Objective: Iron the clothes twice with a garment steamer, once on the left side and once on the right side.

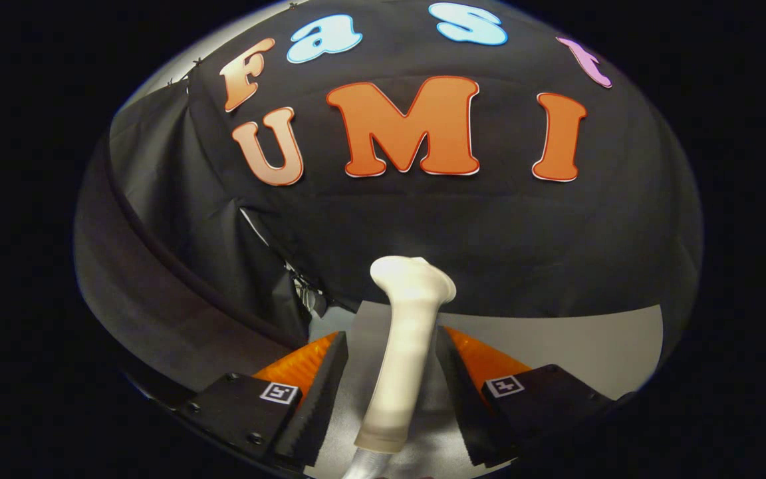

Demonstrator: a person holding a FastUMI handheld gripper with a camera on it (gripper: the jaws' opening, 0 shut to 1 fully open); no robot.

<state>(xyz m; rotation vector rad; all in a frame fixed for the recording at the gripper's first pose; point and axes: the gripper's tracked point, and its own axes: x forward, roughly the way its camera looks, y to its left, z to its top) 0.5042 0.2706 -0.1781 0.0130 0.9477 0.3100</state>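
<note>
- The steamer [401,352] sits right between the two fingers of the claw [388,392], a pale cream handheld thing with a long handle.
- The handle runs up and away from the camera, leaning a bit, and widens into a broader head up top, well past the fingertips.
- At the near end the handle has a slightly darker band, and a shiny silvery bit pokes out below it, looks like a cord or hose, but it's too cut off to say.
- Claw state: the fingers are spread partway, one on each side of the handle. The right finger looks to be right up against the handle, maybe touching. The left finger has a sliver of pale surface showing between it and the handle. So honestly I can't tell if it's really clamped or just sitting loosely round it.
- Under and beyond the steamer there's a flat light grey table [589,346], bare off to the right.
- Behind the table hangs the black cloth wall [489,253] of the booth, with creases and a loose fold on the left where a bit of something shiny peeks out near the table's back corner.
- No clothes that I can make out from this angle.
</note>
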